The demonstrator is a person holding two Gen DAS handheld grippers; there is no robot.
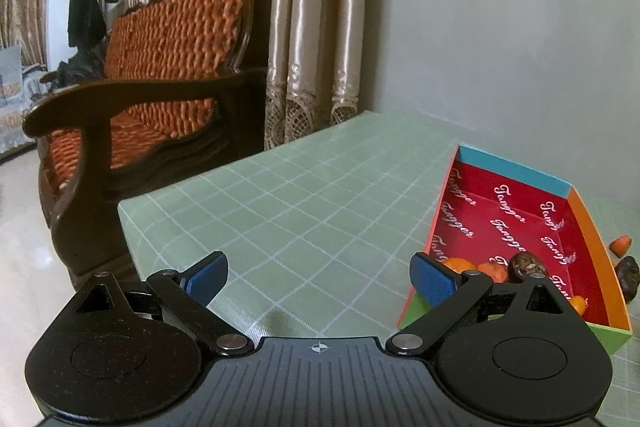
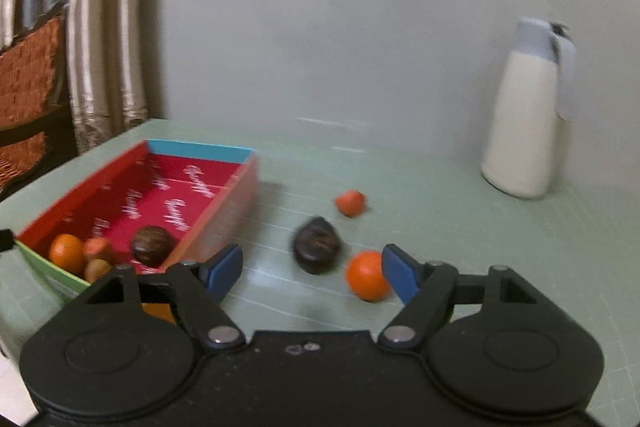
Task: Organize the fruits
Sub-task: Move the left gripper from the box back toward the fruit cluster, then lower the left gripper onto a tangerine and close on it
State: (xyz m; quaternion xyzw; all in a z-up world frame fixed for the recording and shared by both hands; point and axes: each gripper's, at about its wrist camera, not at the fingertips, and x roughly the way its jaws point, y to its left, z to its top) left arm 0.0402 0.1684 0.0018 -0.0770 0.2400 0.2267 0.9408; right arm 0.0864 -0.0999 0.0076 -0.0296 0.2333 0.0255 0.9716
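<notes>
A red-lined cardboard box (image 2: 240, 157) (image 1: 516, 171) with coloured rims sits on the green grid table and holds an orange (image 2: 66, 253), a dark brown fruit (image 2: 152, 245) (image 1: 526, 267) and other small orange pieces. Outside the box lie a dark brown fruit (image 2: 316, 245), an orange (image 2: 366, 277) and a small orange-red fruit (image 2: 350, 203). My right gripper (image 2: 312, 277) is open with nothing held; the loose orange lies just left of its right finger. My left gripper (image 1: 320, 279) is open and empty over bare table, left of the box.
A white bottle with a grey lid (image 2: 524, 115) stands at the back right by the wall. A wooden sofa with an orange cushion (image 1: 168, 39) and curtains (image 1: 316, 19) lie beyond the table's left edge (image 1: 128, 227).
</notes>
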